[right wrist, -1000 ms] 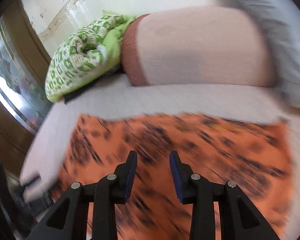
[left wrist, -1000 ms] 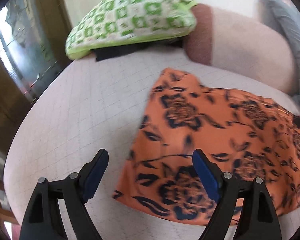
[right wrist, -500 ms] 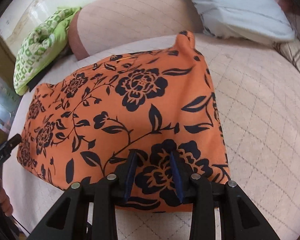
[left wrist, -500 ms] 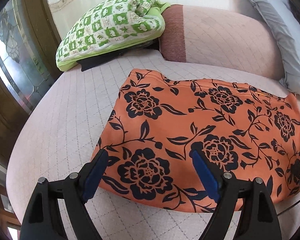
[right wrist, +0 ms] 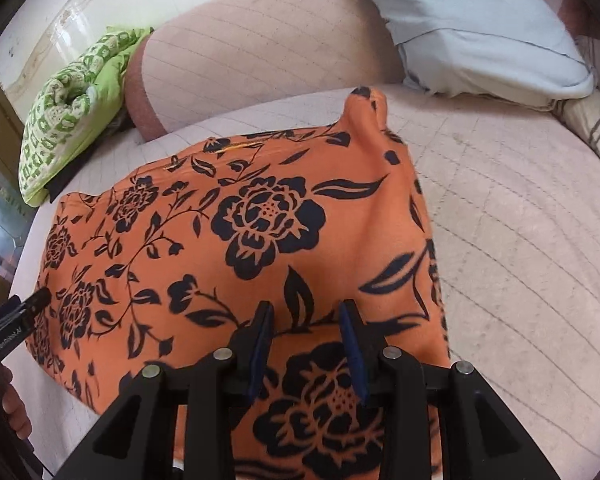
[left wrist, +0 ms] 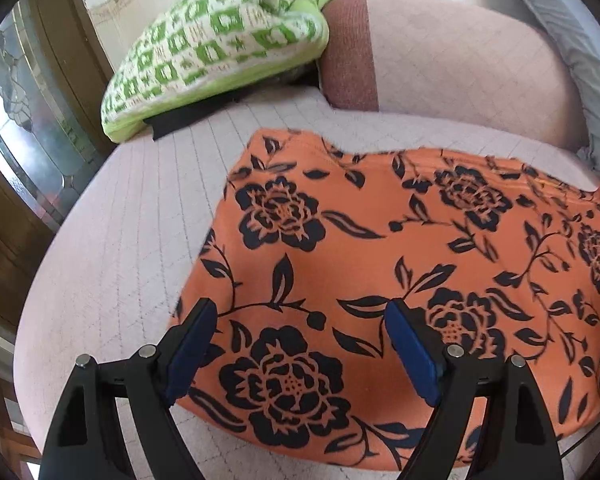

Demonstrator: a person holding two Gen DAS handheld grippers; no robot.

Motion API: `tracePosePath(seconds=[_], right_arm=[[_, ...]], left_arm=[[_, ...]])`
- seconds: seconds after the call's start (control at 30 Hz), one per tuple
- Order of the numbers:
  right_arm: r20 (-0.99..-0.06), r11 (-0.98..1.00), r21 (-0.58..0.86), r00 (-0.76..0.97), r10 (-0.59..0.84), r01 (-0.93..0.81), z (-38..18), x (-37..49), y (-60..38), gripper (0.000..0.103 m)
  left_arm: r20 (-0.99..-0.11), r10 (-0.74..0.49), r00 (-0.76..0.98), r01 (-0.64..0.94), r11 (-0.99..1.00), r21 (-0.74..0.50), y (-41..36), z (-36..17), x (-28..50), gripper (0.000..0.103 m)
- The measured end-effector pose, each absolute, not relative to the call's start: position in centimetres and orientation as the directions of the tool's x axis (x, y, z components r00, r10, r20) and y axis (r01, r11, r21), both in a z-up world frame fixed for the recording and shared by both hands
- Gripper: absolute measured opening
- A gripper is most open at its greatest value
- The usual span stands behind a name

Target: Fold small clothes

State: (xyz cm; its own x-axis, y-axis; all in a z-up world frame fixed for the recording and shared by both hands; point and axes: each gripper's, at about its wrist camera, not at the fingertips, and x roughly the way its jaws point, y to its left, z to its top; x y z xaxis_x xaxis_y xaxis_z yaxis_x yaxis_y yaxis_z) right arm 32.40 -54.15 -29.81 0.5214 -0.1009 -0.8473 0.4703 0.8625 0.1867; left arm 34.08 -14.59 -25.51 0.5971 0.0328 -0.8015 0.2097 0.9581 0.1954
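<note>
- Garment (left wrist: 400, 264) (orange, black flowers) lies spread flat on the bed (left wrist: 132, 248), just short of the bolster (left wrist: 460, 68).
- Judging by its drape, it is light, soft and limp; it will sag if pinched mid-panel, so I would take it at a corner or the near hem.
- My left tongs (left wrist: 300, 348) gape wide above its near left corner, gripping nothing.
- My right tongs (right wrist: 306, 344) stand partly open over the near right edge, also empty.
- Since half a second ago both tongs have drawn closer; the cloth lies unchanged.
</note>
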Motion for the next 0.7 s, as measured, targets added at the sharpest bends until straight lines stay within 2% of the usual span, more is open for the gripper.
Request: tracePosePath(seconds=[0.2,0.27,0.37,0.47,0.57,0.7], right_arm=[[-0.848,0.878,0.161,0.519,-0.111,0.451,-29.5,32.6,-53.6,0.038],[-0.840,0.865,0.196,0.535,-0.095,0.461,-28.8,31.9,-54.0,0.038],[-0.807,0.853,0.217,0.579,-0.116,0.474,-27.3,30.9,-54.8,0.038],[-0.809,0.830,0.222,0.571,-0.136,0.511,-27.2,30.2,-56.3,0.038],[-0.872,0.783,0.261,0.487,-0.060,0.564,-29.9,30.4,-58.3,0.038],[-0.861,0.756,0.321,0.508,-0.018,0.570,-29.9,30.1,-59.3,0.040]], left_arm=[[-0.850,0.050,0.525,0.205,0.961,0.183,-14.4,-27.8,35.1,0.087],[-0.855,0.048,0.517,0.204,0.963,0.178,-14.3,-27.9,35.1,0.090],[-0.861,0.038,0.508,0.180,0.972,0.150,-13.3,-28.4,35.3,0.103],[-0.853,-0.015,0.522,0.171,0.981,0.087,-12.3,-28.9,35.1,0.103],[-0.826,-0.006,0.564,0.173,0.979,0.111,-12.4,-29.1,34.3,0.103],[-0.819,-0.003,0.574,0.179,0.976,0.122,-12.6,-29.2,34.0,0.103]])
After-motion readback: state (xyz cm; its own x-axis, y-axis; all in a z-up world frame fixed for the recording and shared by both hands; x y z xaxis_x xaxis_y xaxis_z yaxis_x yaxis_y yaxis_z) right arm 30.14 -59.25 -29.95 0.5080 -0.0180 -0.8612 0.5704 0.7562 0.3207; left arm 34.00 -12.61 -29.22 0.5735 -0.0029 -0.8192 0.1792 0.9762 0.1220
